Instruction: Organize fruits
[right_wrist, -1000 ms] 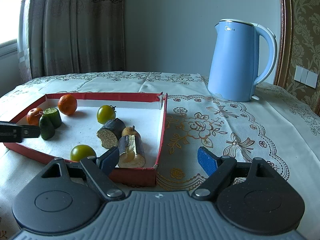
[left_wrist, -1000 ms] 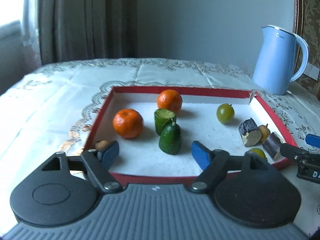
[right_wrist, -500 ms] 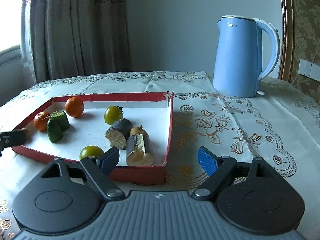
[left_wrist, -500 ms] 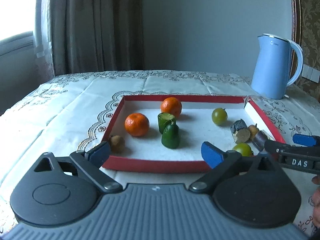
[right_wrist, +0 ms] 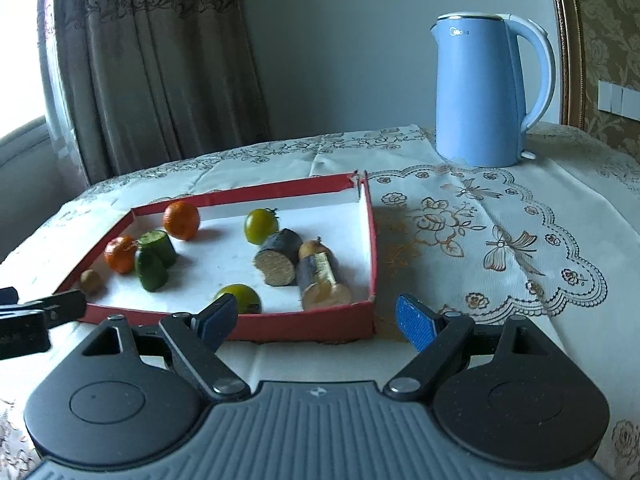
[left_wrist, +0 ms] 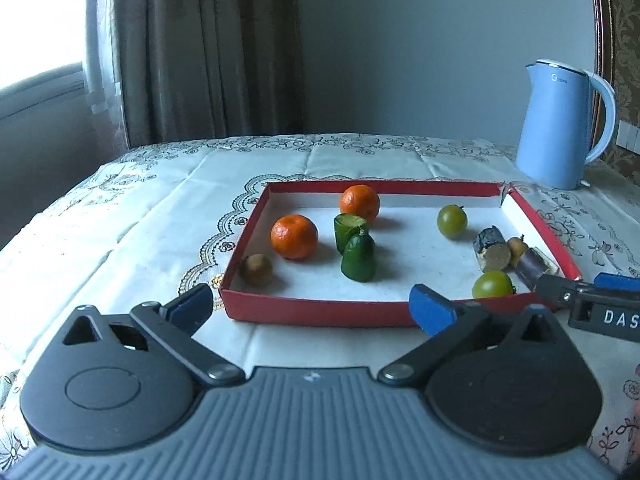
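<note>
Both my grippers have pulled back from the red tray (left_wrist: 320, 314) since one second ago, so now the whole tray lies in front of them on the worktop (left_wrist: 120, 232). My left gripper (left_wrist: 308, 308) hovers before the near wall of the tray, its fingers (left_wrist: 430, 312) spread wide and holding nothing. My right gripper (right_wrist: 316, 320) hovers at the near right corner of the tray, its fingers (right_wrist: 414, 322) also spread wide and empty. Inside the tray I see two oranges (left_wrist: 295, 237) on the left side, one nearer and one farther, and two green cucumber pieces (left_wrist: 358, 258) standing just beside them. A small brown fruit (left_wrist: 256, 270) lies in the near left corner. One green tomato (left_wrist: 452, 221) rests toward the far right, and another green tomato (left_wrist: 492, 285) lies near the front wall. Two dark cut pieces (right_wrist: 280, 262) with pale ends lie on the right side, with a small brownish fruit (right_wrist: 314, 248) touching them. A blue kettle (right_wrist: 480, 88) stands behind the tray, well apart from it, on the embroidered tablecloth (right_wrist: 500, 240).
</note>
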Tool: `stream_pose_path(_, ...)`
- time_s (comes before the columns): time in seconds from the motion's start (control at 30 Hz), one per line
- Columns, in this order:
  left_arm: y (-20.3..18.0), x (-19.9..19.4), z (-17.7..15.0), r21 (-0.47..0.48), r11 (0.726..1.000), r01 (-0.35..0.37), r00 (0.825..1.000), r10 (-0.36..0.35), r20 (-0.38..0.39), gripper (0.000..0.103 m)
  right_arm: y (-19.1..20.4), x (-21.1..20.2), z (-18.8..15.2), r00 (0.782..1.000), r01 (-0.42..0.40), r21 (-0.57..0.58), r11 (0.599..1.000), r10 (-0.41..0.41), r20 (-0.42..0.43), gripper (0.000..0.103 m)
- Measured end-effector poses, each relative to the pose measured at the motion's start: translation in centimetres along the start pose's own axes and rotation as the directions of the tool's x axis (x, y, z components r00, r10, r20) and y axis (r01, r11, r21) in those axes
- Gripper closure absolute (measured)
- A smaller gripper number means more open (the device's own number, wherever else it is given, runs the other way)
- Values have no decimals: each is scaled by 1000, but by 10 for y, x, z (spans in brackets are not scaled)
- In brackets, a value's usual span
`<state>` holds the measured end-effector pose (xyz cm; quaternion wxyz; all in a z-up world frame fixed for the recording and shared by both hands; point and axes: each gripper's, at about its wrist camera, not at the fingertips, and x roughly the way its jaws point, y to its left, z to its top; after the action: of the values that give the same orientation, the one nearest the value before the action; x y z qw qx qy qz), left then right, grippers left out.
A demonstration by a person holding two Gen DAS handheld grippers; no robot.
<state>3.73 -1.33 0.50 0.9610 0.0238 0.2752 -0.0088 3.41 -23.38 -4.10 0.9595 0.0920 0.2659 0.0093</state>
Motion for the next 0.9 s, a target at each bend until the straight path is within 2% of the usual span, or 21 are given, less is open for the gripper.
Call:
stream_pose_path(0.37,-2,3,-3,-10,1000,1,999,-2,-49,0,27,-7,-7,1000,-20,-58,998,20,-9,14)
stream_pose_path(0.9,1,10,-5,-15,1000,-18,996,16,-83,0,35,-1,-11,999,-26,-58,998,24,-32,14)
